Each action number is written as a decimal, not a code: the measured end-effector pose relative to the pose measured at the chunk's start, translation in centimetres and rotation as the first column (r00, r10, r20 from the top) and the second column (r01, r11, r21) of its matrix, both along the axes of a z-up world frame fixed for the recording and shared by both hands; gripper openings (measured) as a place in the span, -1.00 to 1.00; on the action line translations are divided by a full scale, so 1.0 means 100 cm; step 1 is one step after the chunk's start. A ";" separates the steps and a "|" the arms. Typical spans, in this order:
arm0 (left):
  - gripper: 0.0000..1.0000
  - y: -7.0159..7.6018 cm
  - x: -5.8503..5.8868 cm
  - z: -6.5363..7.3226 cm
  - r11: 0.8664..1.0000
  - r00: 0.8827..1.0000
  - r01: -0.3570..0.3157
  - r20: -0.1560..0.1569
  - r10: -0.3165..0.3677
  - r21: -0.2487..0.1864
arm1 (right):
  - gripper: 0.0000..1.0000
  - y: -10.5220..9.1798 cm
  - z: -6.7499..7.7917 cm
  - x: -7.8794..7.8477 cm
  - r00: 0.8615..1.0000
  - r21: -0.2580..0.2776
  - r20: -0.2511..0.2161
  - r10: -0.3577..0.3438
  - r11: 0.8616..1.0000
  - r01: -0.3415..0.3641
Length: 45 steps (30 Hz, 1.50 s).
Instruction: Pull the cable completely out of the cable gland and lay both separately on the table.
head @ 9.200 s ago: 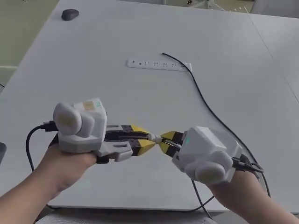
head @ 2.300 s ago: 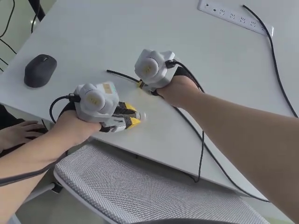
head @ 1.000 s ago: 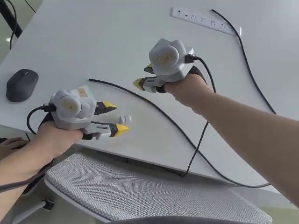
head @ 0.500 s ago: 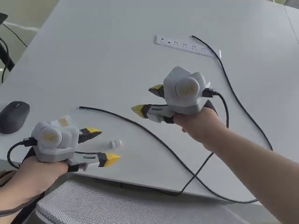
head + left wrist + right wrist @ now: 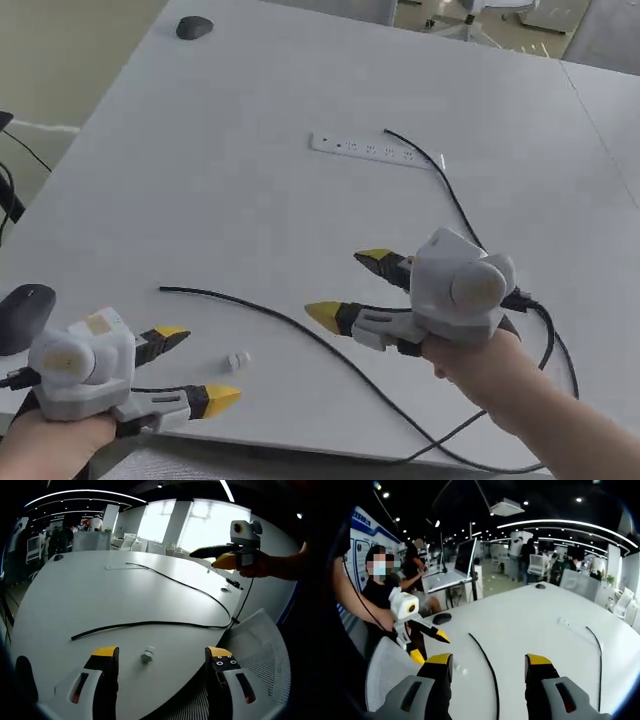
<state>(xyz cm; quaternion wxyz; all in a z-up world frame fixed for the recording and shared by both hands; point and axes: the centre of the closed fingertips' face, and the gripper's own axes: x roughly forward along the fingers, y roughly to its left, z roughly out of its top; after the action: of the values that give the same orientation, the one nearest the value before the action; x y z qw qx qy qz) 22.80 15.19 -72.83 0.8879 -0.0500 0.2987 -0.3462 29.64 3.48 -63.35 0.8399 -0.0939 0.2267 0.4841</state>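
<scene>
Lying on the white table (image 5: 200, 180), the small white cable gland (image 5: 237, 359) is found just ahead of the left gripper (image 5: 205, 362), in line with the gap between its two yellow-tipped jaws and touched by neither. In the left gripper view the gland (image 5: 146, 655) is seen between the jaws, nearer the one on that view's left. The left gripper (image 5: 162, 655) is spread wide and nothing is held in it. The black cable (image 5: 300, 325) is laid loose on the table, apart from the gland though near it, its free end pointing away to the left and its length running toward the table's near edge. The right gripper (image 5: 338, 285) is held above the table, over the cable, with its jaws also wide apart and empty. In the right gripper view the cable (image 5: 487, 667) is seen running up between the jaws, with the gland (image 5: 458, 669) off to its left. A power strip (image 5: 372, 150) is seen farther back on the table.
</scene>
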 end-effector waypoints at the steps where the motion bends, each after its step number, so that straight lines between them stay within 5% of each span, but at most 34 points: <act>1: 0.42 0.000 -0.001 0.002 1.000 1.000 0.001 0.000 -0.001 -0.003 | 0.18 -0.004 0.002 -0.002 1.000 0.010 0.000 -0.013 1.000 0.013; 6: 0.53 0.001 0.001 0.013 1.000 1.000 -0.001 0.021 0.001 -0.019 | 0.30 -0.027 0.011 -0.013 0.996 0.084 -0.018 -0.084 0.993 0.085; 15: 0.67 0.006 -0.003 0.032 0.999 0.999 -0.002 0.042 0.004 -0.042 | 0.55 -0.066 0.002 -0.046 0.981 0.133 -0.071 -0.179 0.973 0.188; 26: 0.82 0.008 -0.014 0.040 0.999 0.999 0.005 0.049 -0.002 -0.048 | 0.72 -0.097 -0.020 -0.077 0.967 0.106 -0.094 -0.236 0.964 0.246; 33: 0.89 0.009 -0.016 0.038 1.000 0.998 0.029 0.061 -0.028 -0.011 | 0.97 -0.099 -0.032 -0.082 0.975 0.075 -0.101 -0.195 0.976 0.203; 45: 0.95 0.013 -0.018 0.036 0.997 0.997 0.063 0.052 -0.065 0.033 | 0.98 -0.100 -0.044 -0.080 0.986 0.011 -0.120 -0.118 0.993 0.121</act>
<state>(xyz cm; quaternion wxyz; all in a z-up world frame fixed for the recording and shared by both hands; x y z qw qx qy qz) 20.98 16.47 -69.21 0.8847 -0.0170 0.2818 -0.3709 21.65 -6.55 -67.74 0.8532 -0.0432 0.2771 0.4397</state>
